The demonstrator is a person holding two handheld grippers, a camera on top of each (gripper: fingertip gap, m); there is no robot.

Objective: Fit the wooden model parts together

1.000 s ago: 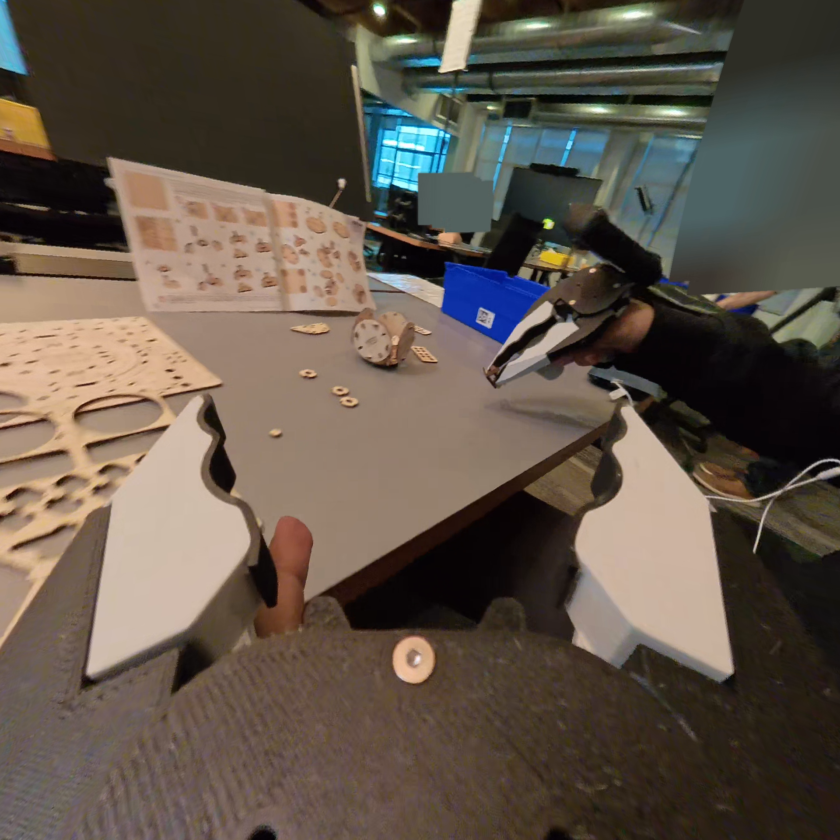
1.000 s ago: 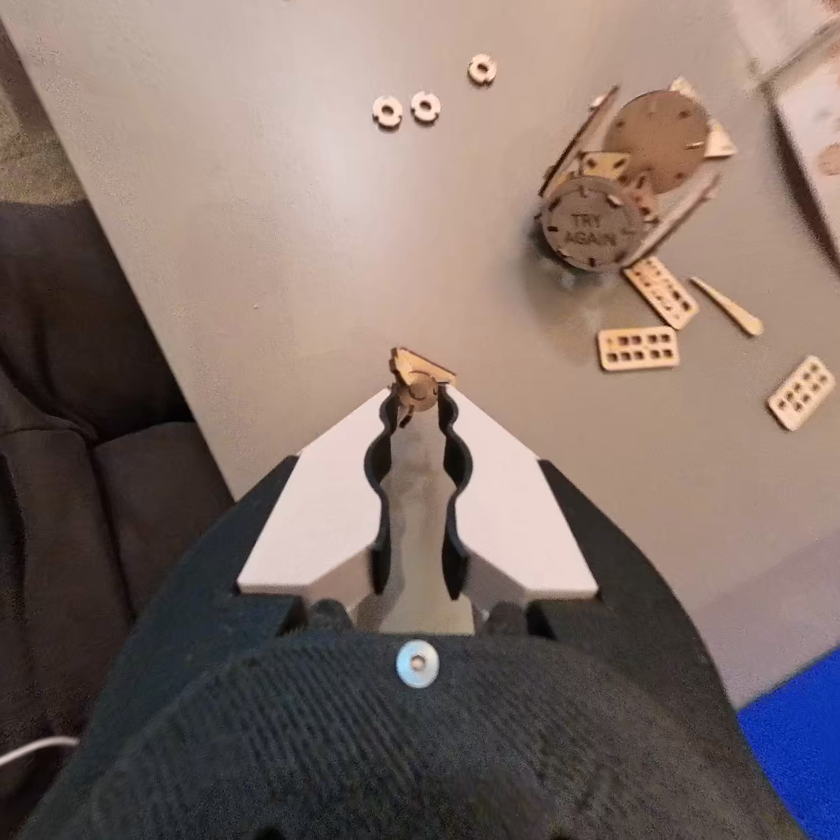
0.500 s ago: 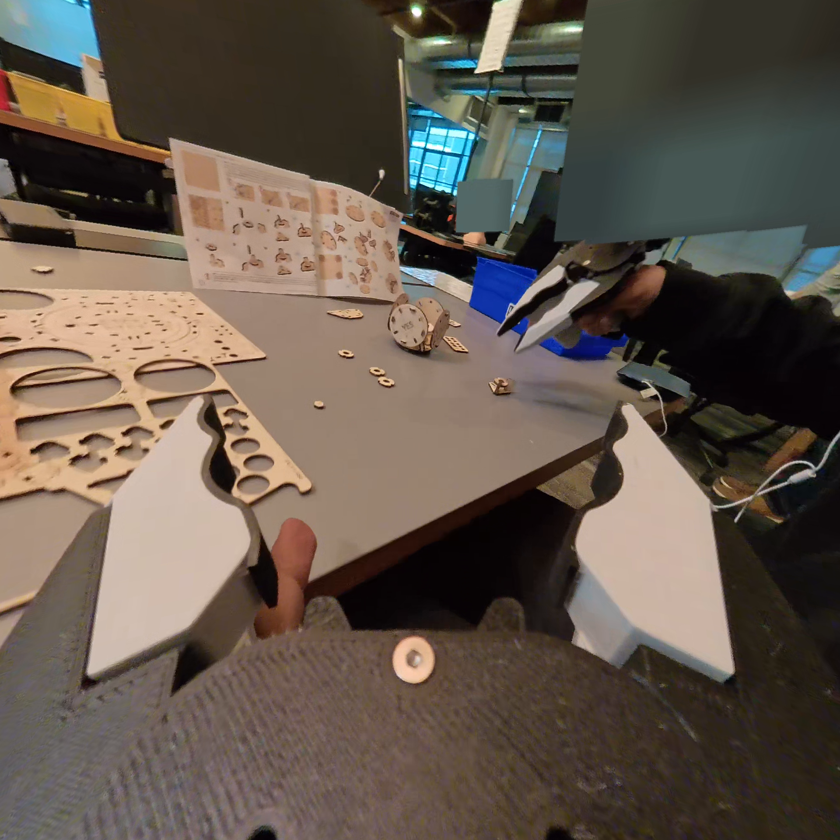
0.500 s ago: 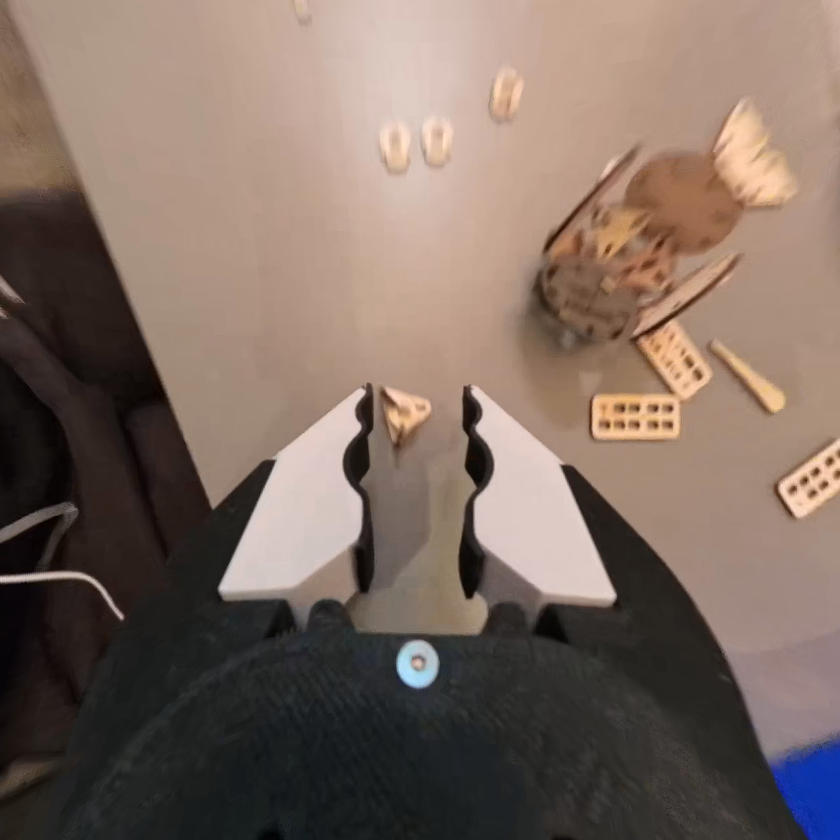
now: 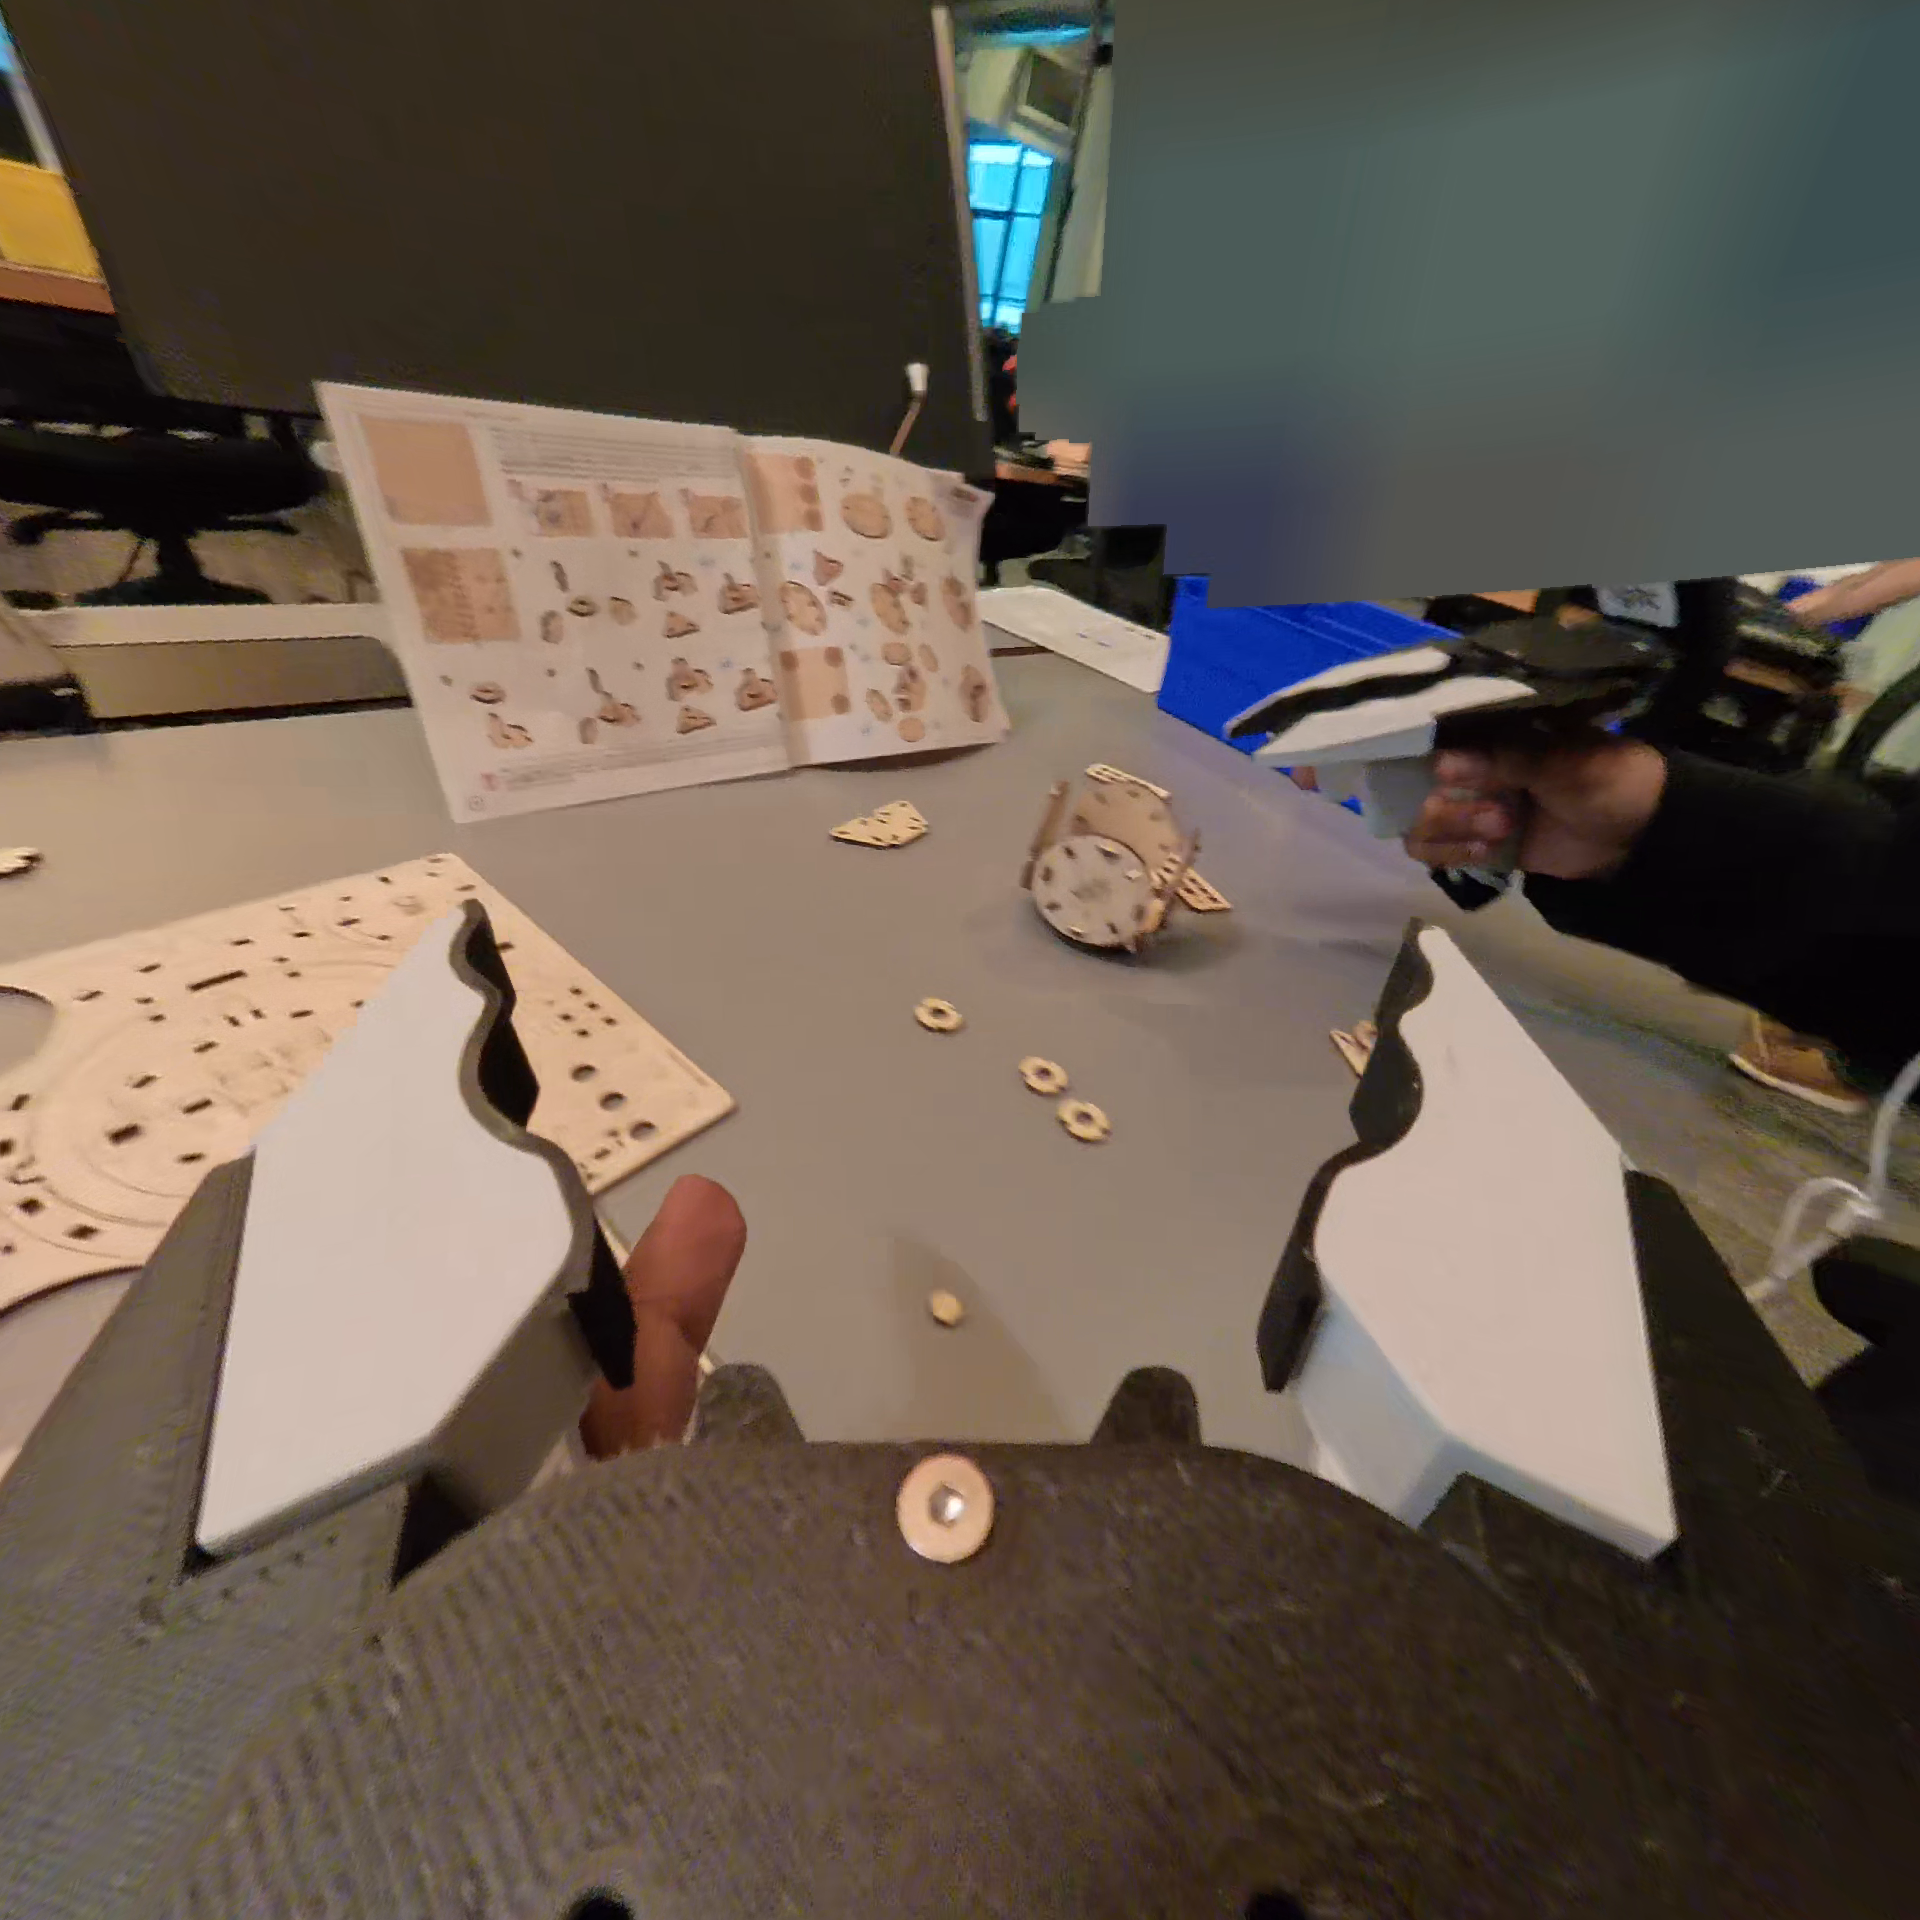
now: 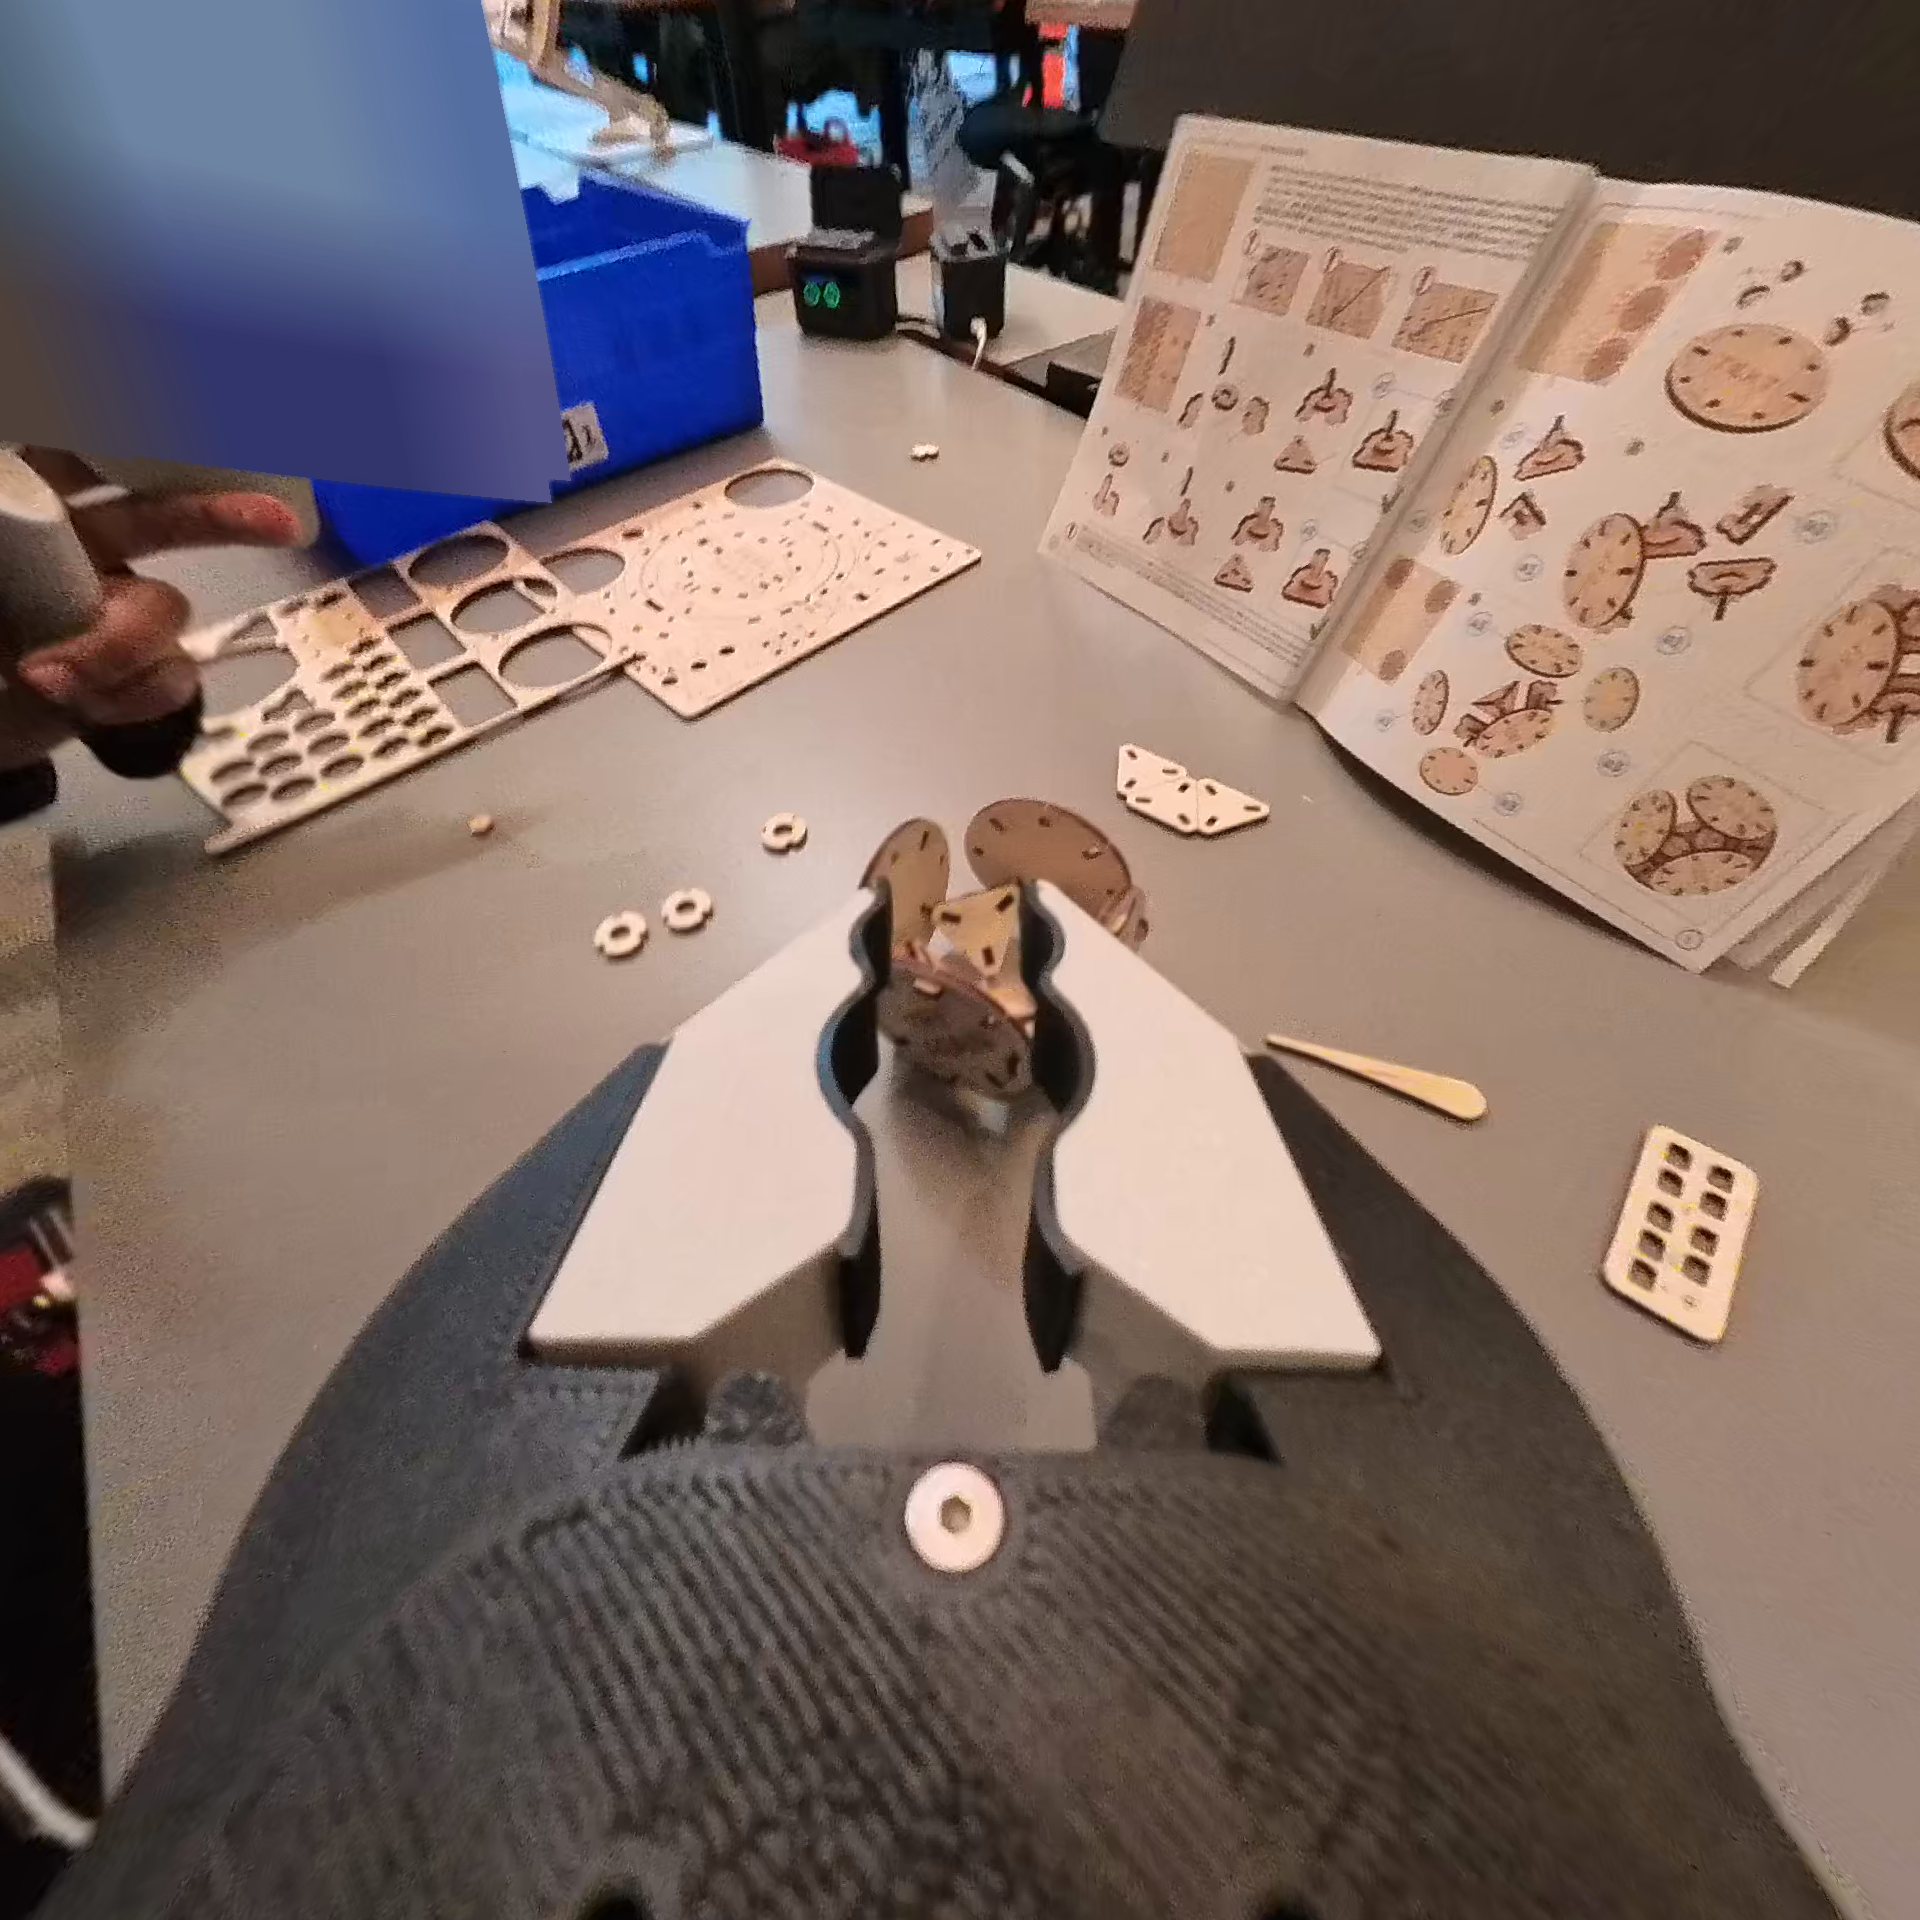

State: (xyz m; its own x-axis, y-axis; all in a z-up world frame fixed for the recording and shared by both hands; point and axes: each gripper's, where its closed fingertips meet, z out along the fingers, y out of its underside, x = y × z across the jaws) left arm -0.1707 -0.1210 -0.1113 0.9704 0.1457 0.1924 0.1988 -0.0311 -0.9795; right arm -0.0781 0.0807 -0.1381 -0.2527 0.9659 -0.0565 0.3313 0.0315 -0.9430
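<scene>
You've got three ring washers (image 6: 682, 908), two punched wooden sheets (image 6: 727, 582), one open instruction booklet (image 6: 1455, 499). One blue bin (image 6: 644, 312), one slotted strip (image 6: 1681, 1247), probably one tiny peg (image 6: 479, 825).

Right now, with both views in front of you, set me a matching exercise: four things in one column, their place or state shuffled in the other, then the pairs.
1. instruction booklet
2. blue bin
3. flat wooden stick
4. left claw

A. wide open, holding nothing
B. lying flat on the grey table
C. propped up, pages open
D. behind the punched plywood sheet

Pairs: 1-C, 2-D, 3-B, 4-A
</scene>
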